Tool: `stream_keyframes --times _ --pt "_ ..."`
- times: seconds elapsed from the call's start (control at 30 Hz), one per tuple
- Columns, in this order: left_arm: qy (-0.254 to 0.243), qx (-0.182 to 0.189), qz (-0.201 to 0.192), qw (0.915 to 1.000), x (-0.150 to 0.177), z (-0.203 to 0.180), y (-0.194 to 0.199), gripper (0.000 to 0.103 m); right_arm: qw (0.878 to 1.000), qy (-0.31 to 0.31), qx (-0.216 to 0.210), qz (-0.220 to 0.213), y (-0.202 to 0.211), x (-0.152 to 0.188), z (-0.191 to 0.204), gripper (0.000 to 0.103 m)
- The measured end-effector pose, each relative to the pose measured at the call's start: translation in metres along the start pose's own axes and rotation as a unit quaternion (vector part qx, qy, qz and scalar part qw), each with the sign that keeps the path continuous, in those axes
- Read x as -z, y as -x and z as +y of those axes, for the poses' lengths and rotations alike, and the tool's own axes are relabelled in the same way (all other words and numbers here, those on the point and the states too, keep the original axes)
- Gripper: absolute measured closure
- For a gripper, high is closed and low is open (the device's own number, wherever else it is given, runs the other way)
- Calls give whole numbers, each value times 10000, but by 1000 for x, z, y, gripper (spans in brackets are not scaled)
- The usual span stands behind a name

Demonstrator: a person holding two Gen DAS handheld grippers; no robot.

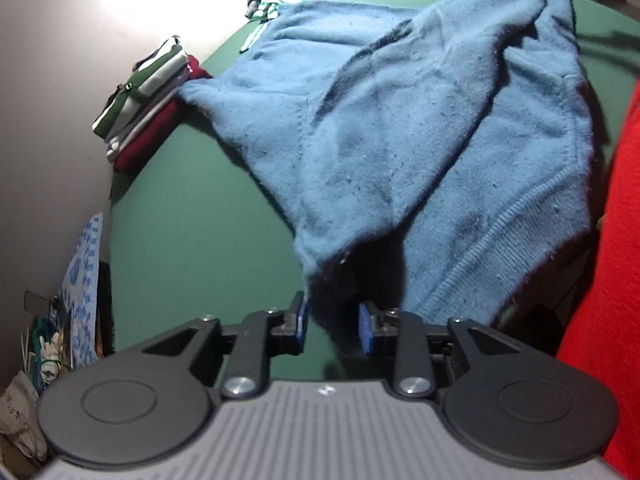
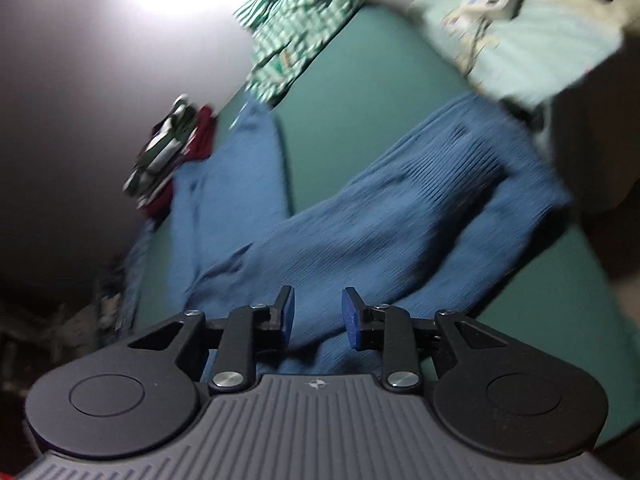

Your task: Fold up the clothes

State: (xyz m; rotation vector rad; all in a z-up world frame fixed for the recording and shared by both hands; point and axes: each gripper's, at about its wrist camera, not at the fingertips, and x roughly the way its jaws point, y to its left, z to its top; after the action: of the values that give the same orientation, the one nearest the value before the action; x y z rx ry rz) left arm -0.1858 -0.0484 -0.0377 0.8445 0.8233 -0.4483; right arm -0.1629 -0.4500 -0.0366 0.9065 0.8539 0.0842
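So the blue sweater (image 1: 400, 128) is spread across the green table (image 1: 180, 220), fuzzy side up, with one sleeve folded diagonally over the body and the ribbed hem hanging toward the near edge on your right. It isn't flat yet: there are a couple of deep creases running down the middle, and one corner reaches out to the left until it touches the stack of folded clothes (image 1: 148, 100).

Your left gripper (image 1: 334, 330) sits low at the near corner of the sweater with its blue pads spread apart. A dark flap of the fabric hangs down right between them, but the pads don't look like they're pressing on it.

Your right gripper (image 2: 317, 320) is the same story in its own view: pads apart, blue knit filling the gap and lying under them, nothing pinched that I can see. That view is pretty smeared, so don't trust fine detail there. From the left wrist view you can also see one of its blue pads up at the far top corner of the sweater.

Further out, a green-and-white striped garment (image 2: 296, 36) lies crumpled at the far end of the table. A red sleeve (image 1: 612, 260) fills the right edge of the left view.
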Motion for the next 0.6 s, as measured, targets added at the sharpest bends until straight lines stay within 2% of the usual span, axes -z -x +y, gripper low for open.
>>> stream_keyframes --times 0.07,0.17,0.27,0.43,0.47,0.53,0.6 --pt "-64 -95 44 9999 -1 -6 -7 72 9989 -45 -158 429 -22 10 7 72" --pt "210 -37 70 9997 0 0 -8 72 9970 -218 -249 703 -49 21 9 70" --pt "399 -44 100 9991 0 5 -8 72 9972 -390 -344 543 -58 23 8 68" --pt "389 -91 105 9991 0 2 -8 73 9945 -814 -547 362 -59 17 0 66" --pt "388 -85 102 9992 0 2 -8 75 9943 -847 -560 330 -60 16 -1 68" --pt "380 -61 100 9992 0 2 -7 83 9961 -698 -484 253 -61 15 2 93" --pt "372 -37 98 9993 0 3 -6 88 9980 -426 -453 134 -56 15 7 95"
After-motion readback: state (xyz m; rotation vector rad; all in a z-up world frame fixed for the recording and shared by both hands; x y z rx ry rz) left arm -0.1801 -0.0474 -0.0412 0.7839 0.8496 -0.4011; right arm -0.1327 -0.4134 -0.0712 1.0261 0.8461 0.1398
